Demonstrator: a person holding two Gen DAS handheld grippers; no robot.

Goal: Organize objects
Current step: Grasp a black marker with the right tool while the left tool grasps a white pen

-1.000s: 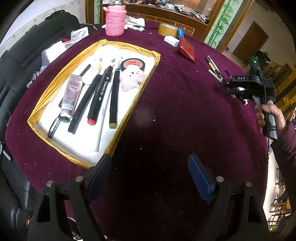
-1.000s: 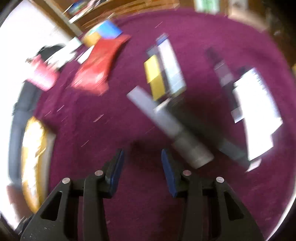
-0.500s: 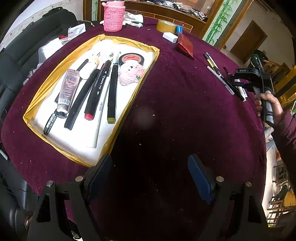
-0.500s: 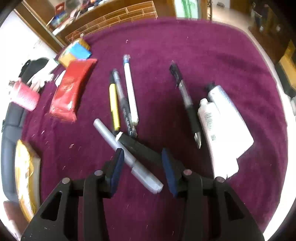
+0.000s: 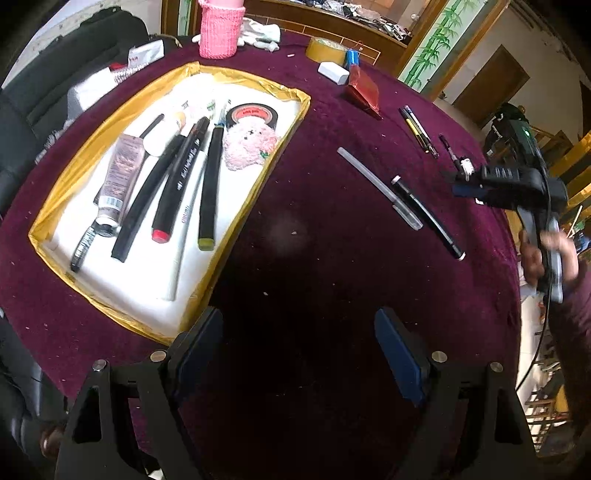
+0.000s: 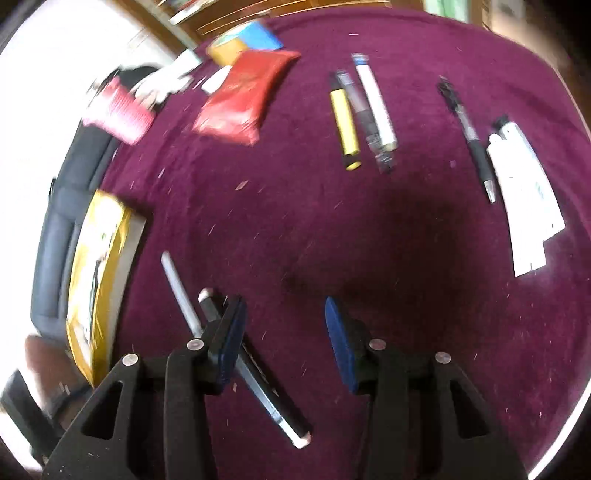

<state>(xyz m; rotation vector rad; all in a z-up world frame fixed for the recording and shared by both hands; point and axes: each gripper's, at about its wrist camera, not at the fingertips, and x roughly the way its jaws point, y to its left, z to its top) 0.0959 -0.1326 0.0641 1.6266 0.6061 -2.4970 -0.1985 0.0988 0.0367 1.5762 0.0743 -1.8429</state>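
Note:
A gold-rimmed white tray [image 5: 291, 125] on the purple table holds markers, a tube, a tape roll and a pink plush. A clear pen [image 5: 378, 186] and a black pen [image 5: 428, 216] lie side by side on the cloth right of the tray. My left gripper [image 5: 297, 347] is open and empty above the table's near part. My right gripper [image 6: 282, 339] is open and empty; the clear pen [image 6: 177, 288] and black pen [image 6: 258, 373] lie under its left finger. It also shows in the left wrist view [image 5: 480, 184], held by a hand.
A yellow pen [image 6: 345, 123], a clear pen and a white pen [image 6: 376, 107] lie farther out. A black pen [image 6: 469, 140] and white tubes [image 6: 524, 195] lie to the right. A red pouch [image 6: 240, 99], tape roll [image 5: 327, 50] and pink holder [image 5: 219, 29] stand at the back.
My right gripper has drawn back and to the right, so the clear and black pens now lie under its left finger. The left gripper has stayed open and shifted a little.

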